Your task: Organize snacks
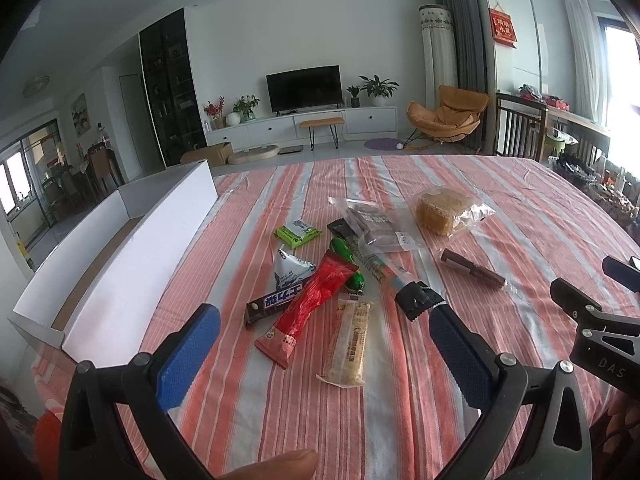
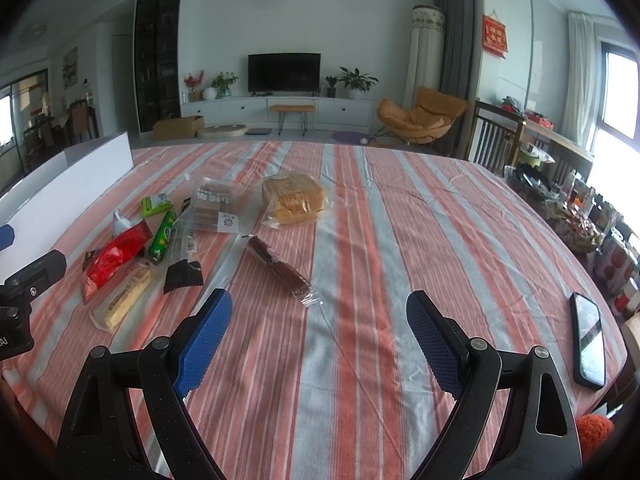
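Note:
Several wrapped snacks lie in a loose pile on the striped tablecloth (image 1: 500,184). Among them are a red packet (image 1: 310,306), a pale yellow bar (image 1: 351,342), a dark chocolate bar (image 1: 272,304), a green packet (image 1: 298,233), a clear bag of bread (image 1: 444,208) and a brown wafer bar (image 1: 474,273). My left gripper (image 1: 324,334) hovers open just before the pile, with the red packet and yellow bar between its blue pads. My right gripper (image 2: 320,314) is open over bare cloth, the brown wafer bar (image 2: 278,266) a little ahead of it. An open white cardboard box (image 1: 132,264) stands at the left.
A black phone (image 2: 588,338) lies near the table's right edge. Cluttered baskets (image 2: 568,216) and wooden chairs (image 2: 494,136) line the right side. The other gripper's black body (image 1: 592,320) shows at the right of the left wrist view. A fingertip (image 1: 272,466) shows at the bottom.

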{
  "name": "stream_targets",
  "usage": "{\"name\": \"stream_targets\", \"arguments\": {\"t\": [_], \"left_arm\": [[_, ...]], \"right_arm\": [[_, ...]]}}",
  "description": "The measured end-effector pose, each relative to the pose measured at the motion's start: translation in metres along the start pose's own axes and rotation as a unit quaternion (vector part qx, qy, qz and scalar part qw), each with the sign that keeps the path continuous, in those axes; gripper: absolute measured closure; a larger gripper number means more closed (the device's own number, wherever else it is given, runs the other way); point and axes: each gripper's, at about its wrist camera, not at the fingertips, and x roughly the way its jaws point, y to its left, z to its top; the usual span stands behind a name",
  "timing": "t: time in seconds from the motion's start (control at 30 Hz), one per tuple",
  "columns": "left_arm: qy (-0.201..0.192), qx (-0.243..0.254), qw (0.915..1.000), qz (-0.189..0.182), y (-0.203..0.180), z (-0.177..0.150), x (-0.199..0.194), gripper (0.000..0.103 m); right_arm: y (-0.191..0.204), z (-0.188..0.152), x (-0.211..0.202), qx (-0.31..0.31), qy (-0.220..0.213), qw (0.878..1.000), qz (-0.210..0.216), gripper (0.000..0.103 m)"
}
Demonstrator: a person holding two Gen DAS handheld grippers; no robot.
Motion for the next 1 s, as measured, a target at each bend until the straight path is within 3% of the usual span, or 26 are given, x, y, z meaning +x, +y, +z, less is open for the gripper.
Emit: {"name": "stream_targets", "arguments": {"t": [1.0], "left_arm": [[0.006,0.001,1.0,-0.001,-0.0002,-0.0017,0.003,0.0]], "right_arm": [[-0.0008,-0.0004,0.0021,-0.005,-0.008,1.0,-0.025,0.012]]}}
